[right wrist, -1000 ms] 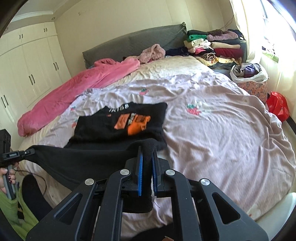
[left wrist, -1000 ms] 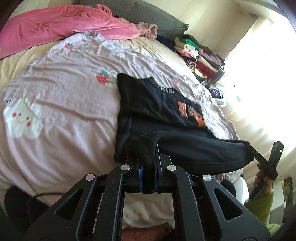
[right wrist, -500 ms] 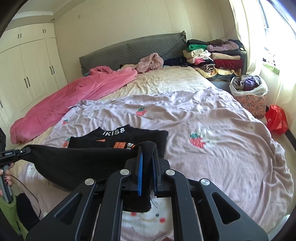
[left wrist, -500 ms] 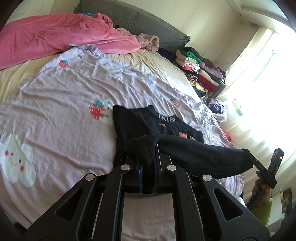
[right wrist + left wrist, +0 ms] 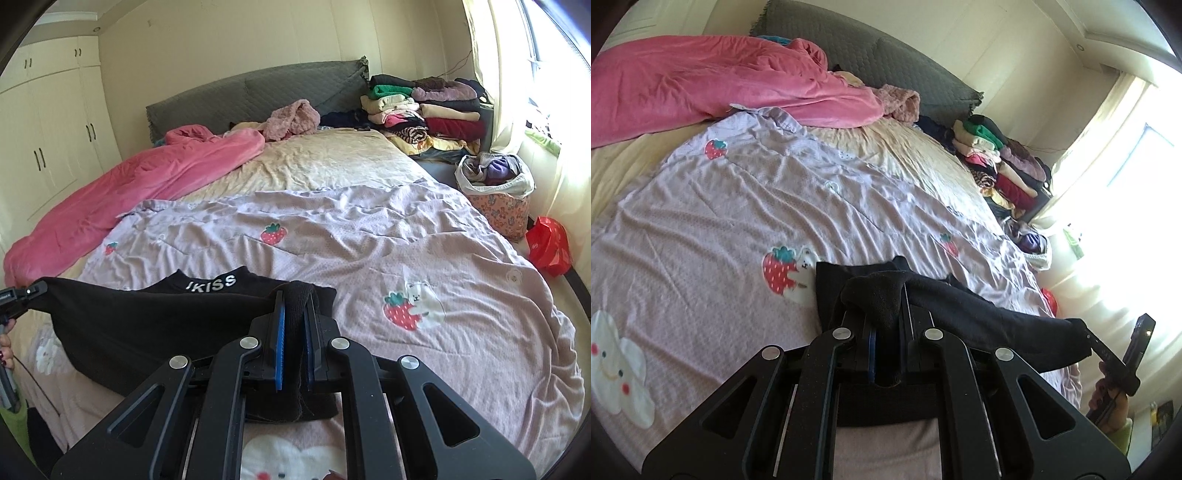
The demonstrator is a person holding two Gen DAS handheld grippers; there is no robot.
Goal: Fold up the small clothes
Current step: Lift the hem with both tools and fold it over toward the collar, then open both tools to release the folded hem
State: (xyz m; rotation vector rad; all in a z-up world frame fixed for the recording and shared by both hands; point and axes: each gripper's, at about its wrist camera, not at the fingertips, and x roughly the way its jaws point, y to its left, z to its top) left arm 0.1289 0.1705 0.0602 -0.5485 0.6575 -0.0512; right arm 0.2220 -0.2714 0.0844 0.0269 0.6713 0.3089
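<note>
The black top (image 5: 155, 325) lay on the lilac strawberry blanket (image 5: 424, 236) near the foot of the bed, its collar, lettered in white, pointing towards the grey headboard (image 5: 255, 92). Both tools were clamped on its lower edge: the left tool (image 5: 886, 314) had a bunched corner of the dark fabric pinched tight between its pads, and the right tool (image 5: 295, 328) gripped the opposite corner the same way, so the hem hung stretched in the air between them above the rest of the garment. To me this looked like the lengthwise fold in progress, bottom half being carried up over the chest. The next move, I judged, called for bringing both corners forward together, level with each other, and laying the hem down just short of the collar before letting go, keeping the cloth taut enough not to sag or wrinkle in the middle. A pink duvet (image 5: 122, 192) and a stack of folded clothes (image 5: 424, 107) sat well apart at the head end.
</note>
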